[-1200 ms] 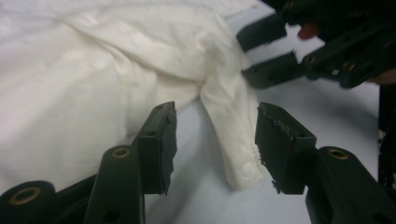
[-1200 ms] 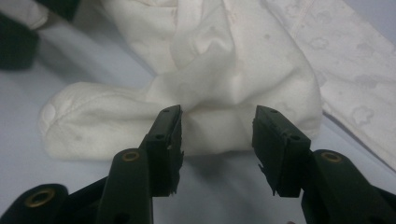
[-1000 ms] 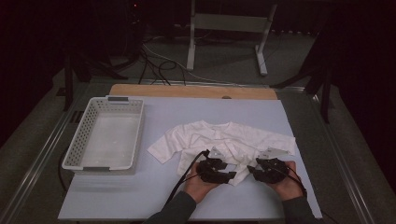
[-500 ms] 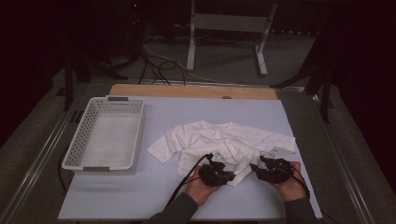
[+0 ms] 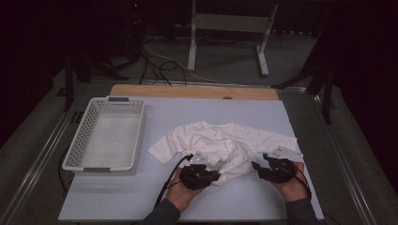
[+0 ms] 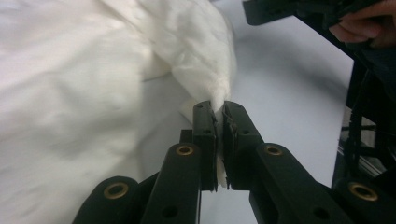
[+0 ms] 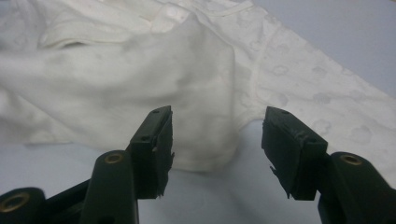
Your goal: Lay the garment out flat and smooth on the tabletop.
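Both hands have edged back toward the person. The left gripper (image 6: 219,116) pinches the white garment's (image 5: 225,143) near hem; the right gripper (image 7: 217,140) stands spread, cloth lying just ahead between its jaws.

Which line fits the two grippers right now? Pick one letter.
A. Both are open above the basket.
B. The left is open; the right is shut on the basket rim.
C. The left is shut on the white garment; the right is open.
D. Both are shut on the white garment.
C: the left gripper pinches a fold of the white garment between closed jaws, while the right gripper has its jaws spread apart at the cloth's hem.
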`<state>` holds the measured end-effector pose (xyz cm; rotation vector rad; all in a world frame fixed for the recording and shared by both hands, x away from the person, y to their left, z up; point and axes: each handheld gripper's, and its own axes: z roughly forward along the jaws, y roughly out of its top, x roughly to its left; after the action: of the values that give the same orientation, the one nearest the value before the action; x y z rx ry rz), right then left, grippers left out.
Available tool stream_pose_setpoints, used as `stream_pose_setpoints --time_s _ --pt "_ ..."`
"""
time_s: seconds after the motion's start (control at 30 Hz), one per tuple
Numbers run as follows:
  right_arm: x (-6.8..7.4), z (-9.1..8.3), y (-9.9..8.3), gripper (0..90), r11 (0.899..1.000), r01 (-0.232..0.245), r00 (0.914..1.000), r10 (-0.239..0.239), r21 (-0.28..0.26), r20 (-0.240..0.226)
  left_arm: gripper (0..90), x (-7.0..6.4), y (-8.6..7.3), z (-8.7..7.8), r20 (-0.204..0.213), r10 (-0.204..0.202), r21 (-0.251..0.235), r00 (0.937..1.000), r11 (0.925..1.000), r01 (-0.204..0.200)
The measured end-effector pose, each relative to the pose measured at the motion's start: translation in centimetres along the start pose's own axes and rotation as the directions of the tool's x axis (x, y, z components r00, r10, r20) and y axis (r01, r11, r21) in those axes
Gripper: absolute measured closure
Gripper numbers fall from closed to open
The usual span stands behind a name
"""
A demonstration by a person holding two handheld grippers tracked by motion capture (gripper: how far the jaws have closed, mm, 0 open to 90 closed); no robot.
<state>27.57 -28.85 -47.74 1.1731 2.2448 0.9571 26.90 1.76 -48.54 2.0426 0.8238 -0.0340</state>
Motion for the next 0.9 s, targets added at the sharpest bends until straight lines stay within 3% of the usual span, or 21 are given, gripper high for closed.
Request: stream_pose_setpoints --time_s 0.27,0.3,0.4,0.5,0.53,0.6,0.63,0.67,0.7,0.73,0.87,0.9 --pt "0.5 0.6 0.2 42.7 1.000 0.016 0.9998 -0.016 0.010 -0.014 84.3 2.2 -0.3 -2.2 -0.057 -0.052 -0.042 0.9970 0.9979 0.050" --pt "0.7 0.8 0.3 42.6 1.000 0.017 0.9997 -0.017 0.014 -0.020 84.3 3.0 -0.4 -2.6 -0.075 -0.081 -0.054 0.9939 0.9956 0.077" --pt "1.0 1.2 0.5 42.4 0.999 0.034 0.9992 -0.033 0.016 -0.024 83.9 3.8 -0.4 -3.0 -0.102 -0.101 -0.065 0.9897 0.9934 0.094" --pt "1.1 1.3 0.6 42.5 0.999 0.044 0.9988 -0.043 0.017 -0.025 83.6 5.1 -0.7 -3.4 -0.171 -0.133 -0.091 0.9762 0.9888 0.119" --pt "1.3 1.4 0.6 42.4 0.999 0.044 0.9987 -0.044 0.016 -0.025 80.2 5.4 -0.8 -3.4 -0.188 -0.153 -0.102 0.9701 0.9855 0.136" --pt "1.4 1.4 0.6 42.4 0.999 0.048 0.9986 -0.048 0.016 -0.023 64.3 5.7 -1.1 -3.5 -0.221 -0.174 -0.124 0.9596 0.9810 0.149" --pt "1.4 1.4 0.6 42.4 0.999 0.048 0.9986 -0.048 0.016 -0.023 58.9 5.7 -1.1 -3.5 -0.221 -0.174 -0.124 0.9596 0.9810 0.149" --pt "1.4 1.3 0.6 42.4 0.999 0.048 0.9986 -0.047 0.015 -0.023 58.9 5.5 -1.2 -3.5 -0.209 -0.164 -0.130 0.9640 0.9817 0.139" --pt "1.4 1.3 0.6 42.4 0.999 0.044 0.9988 -0.044 0.014 -0.022 51.4 4.6 -1.3 -3.3 -0.206 -0.123 -0.127 0.9708 0.9870 0.099" --pt "1.4 1.3 0.6 42.4 0.999 0.049 0.9986 -0.048 0.014 -0.020 49.2 4.6 -1.3 -3.3 -0.206 -0.123 -0.127 0.9708 0.9870 0.099" --pt "1.3 1.2 0.6 42.3 0.999 0.048 0.9986 -0.048 0.010 -0.023 46.6 3.0 -1.1 -2.8 -0.145 -0.059 -0.135 0.9877 0.9901 0.039" --pt "1.3 1.2 0.6 42.3 0.999 0.048 0.9986 -0.048 0.010 -0.023 46.4 3.0 -1.1 -2.8 -0.145 -0.059 -0.135 0.9877 0.9901 0.039"
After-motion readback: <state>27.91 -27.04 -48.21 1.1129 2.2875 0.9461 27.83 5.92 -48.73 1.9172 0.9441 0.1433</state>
